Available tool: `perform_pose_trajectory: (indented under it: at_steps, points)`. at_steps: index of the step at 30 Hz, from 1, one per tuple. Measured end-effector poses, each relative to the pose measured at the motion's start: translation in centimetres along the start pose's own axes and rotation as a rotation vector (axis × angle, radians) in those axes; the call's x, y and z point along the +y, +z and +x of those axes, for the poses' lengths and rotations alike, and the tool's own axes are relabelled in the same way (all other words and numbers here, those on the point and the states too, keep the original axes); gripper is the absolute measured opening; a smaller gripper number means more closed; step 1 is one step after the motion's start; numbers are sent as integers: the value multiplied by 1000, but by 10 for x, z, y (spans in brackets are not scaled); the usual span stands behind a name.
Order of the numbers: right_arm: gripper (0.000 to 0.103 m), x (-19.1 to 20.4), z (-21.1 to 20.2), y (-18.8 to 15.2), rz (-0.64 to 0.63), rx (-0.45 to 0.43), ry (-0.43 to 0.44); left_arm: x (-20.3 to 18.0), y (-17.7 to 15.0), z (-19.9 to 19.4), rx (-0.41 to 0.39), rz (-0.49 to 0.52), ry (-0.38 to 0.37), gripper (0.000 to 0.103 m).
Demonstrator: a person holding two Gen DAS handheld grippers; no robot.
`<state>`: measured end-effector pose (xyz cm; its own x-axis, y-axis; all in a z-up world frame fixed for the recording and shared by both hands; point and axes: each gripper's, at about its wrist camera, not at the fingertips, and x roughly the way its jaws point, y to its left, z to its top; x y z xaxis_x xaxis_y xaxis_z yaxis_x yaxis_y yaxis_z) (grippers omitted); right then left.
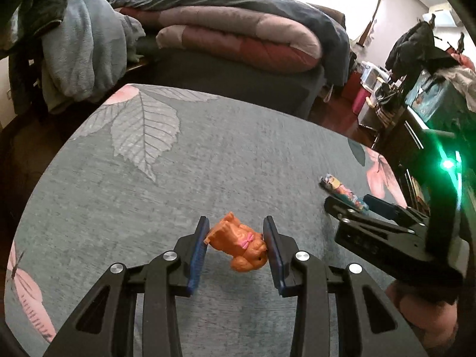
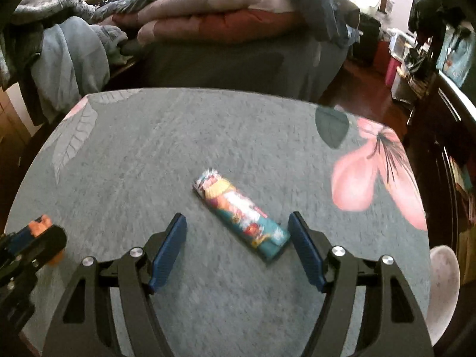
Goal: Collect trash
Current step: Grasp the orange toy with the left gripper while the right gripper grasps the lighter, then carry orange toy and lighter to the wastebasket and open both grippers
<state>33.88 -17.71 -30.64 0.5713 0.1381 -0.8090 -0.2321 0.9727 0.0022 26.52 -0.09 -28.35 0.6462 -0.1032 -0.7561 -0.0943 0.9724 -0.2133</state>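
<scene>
An orange toy dog [image 1: 238, 245] with a pink bow lies between the pads of my left gripper [image 1: 236, 238]; both blue pads touch it, so the gripper is shut on it just above the grey leaf-print table [image 1: 184, 178]. A colourful snack wrapper [image 2: 242, 212] lies flat on the table, also seen in the left wrist view [image 1: 342, 190]. My right gripper [image 2: 238, 238] is open with its fingers on either side of the wrapper's near end; the right pad [image 2: 306, 253] is close to it. The right gripper shows in the left wrist view [image 1: 357, 211].
A bed with folded quilts [image 1: 238, 35] stands behind the table. Blue blankets [image 1: 80, 59] hang at the left. Dark furniture with clutter [image 1: 431, 95] stands at the right. A pale round object [image 2: 443, 291] shows past the table's right edge.
</scene>
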Motion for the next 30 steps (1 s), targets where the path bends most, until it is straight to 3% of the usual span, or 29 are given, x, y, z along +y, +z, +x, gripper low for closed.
perform_pose_trajectory:
  at_steps: [4, 9, 15, 19, 30]
  points:
    - [40, 6, 1, 6, -11, 6, 35, 3, 2, -4, -14, 10, -12, 38]
    - [25, 9, 0, 8, -5, 14, 65, 7, 0, -4, -6, 9, -32, 38]
    - [24, 5, -17, -8, 6, 14, 123, 4, -4, 4, 25, 27, -47, 38]
    - [24, 1, -38, -26, 6, -3, 94, 0, -5, 0, 11, 32, -55, 38]
    - [24, -40, -86, -69, 178, -29, 45, -10, -9, -33, -24, 55, -46, 38]
